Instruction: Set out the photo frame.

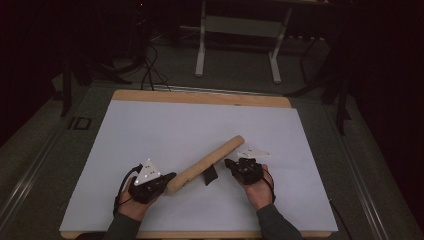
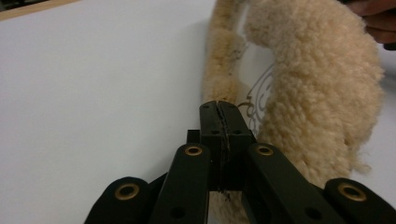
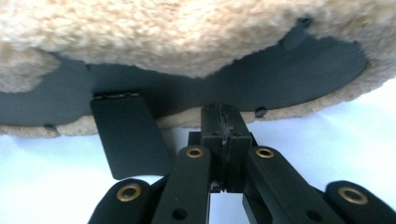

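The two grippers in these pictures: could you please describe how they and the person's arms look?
Both the left gripper and the right gripper are black, each topped by a pale grey three-cornered plate with small dots. The linkage arms carry brass-ringed pivots. Black cables trail by the wrists. The sleeves are dark grey.

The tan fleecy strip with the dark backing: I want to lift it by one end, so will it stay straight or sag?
The tan fleecy strip would probably sag: in the left gripper view it curls and folds on itself. It looks light, being woolly pile on thin dark backing. The pile should grip rather than slip.
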